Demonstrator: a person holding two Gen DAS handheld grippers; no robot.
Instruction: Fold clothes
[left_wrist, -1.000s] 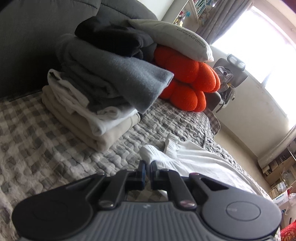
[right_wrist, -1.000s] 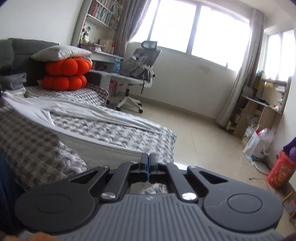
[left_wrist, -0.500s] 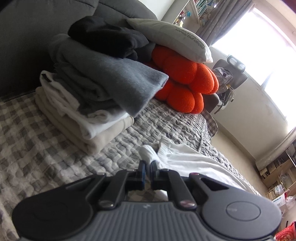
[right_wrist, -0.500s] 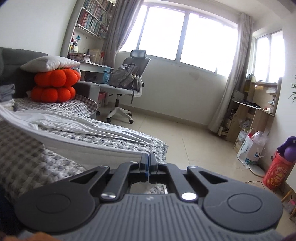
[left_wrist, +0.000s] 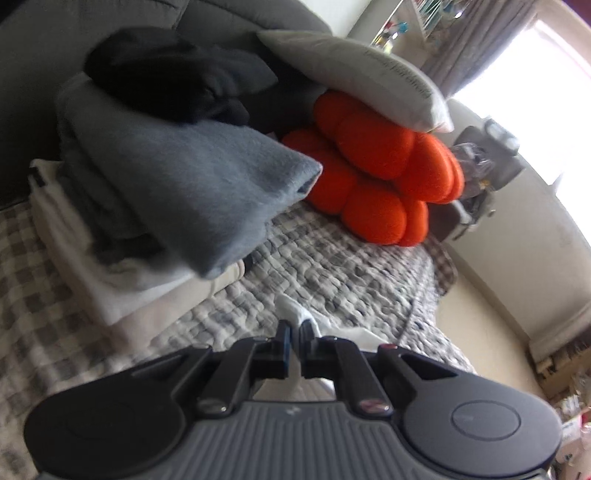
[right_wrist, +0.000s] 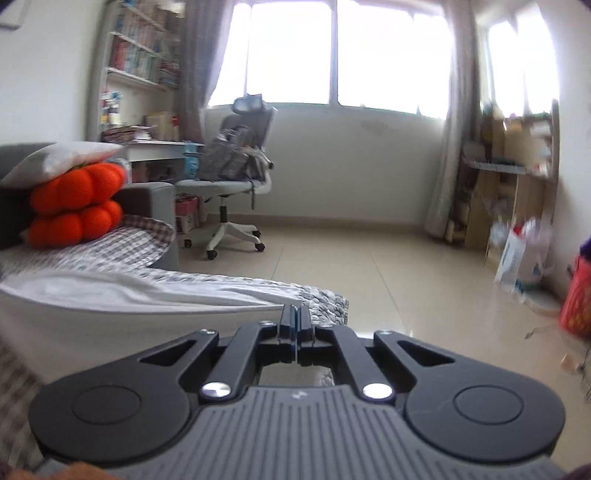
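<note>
Currently the left gripper (left_wrist: 295, 334) has its fingers pinched on a fold of the white garment (left_wrist: 301, 317), which pokes up between the tips and trails off to the right over the checked bedspread (left_wrist: 332, 266). Right gripper (right_wrist: 295, 319): fingers fully closed, the white garment's (right_wrist: 147, 291) edge running in to the tips; whether cloth is clamped there cannot be told. Stack of folded clothes (left_wrist: 166, 192) sits beyond the left fingers, beside an orange cushion (left_wrist: 376, 173).
</note>
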